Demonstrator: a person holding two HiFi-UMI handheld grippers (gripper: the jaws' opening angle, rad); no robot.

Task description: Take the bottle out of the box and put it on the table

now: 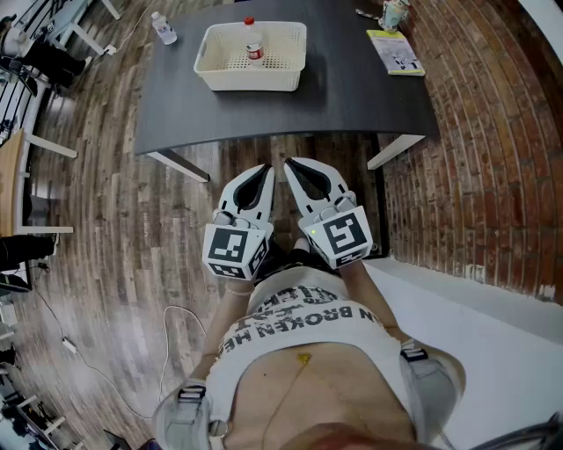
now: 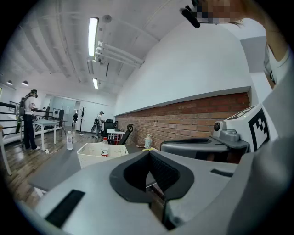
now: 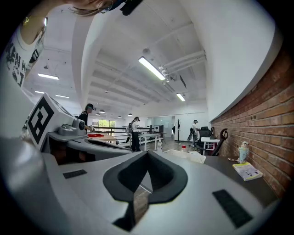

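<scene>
Left tool (image 1: pixel 263 169): jaws pressed together, tips meeting, nothing between them. Same in its own view (image 2: pixel 148 153), where only the hollow behind the tips is open.

Right tool (image 1: pixel 291 163): jaws likewise pressed together and empty; its own view (image 3: pixel 147 153) shows the tips meeting. It is held close beside the left tool, both roughly level and aimed at the counter (image 1: pixel 352 88).

Both tools are over the wooden floor (image 1: pixel 123 220), short of the counter's near edge.

Ahead of the tools, well apart from them, a white slotted box (image 1: pixel 251 81) sits on the dark counter. The bottle (image 1: pixel 253 49) stands upright inside it, clear, with a red cap and red label; the cap rises above the rim in the left gripper view (image 2: pixel 104 146).

Beyond the box, off to the left of the tools, a second bottle (image 1: pixel 164 29) stands at the far corner of the counter.

Ahead and to the right of the tools, a yellow booklet (image 1: pixel 395 51) lies flat, with a small pale container (image 1: pixel 393 13) just beyond it.

A brick wall (image 1: pixel 475 158) runs along the right of the tools.
</scene>
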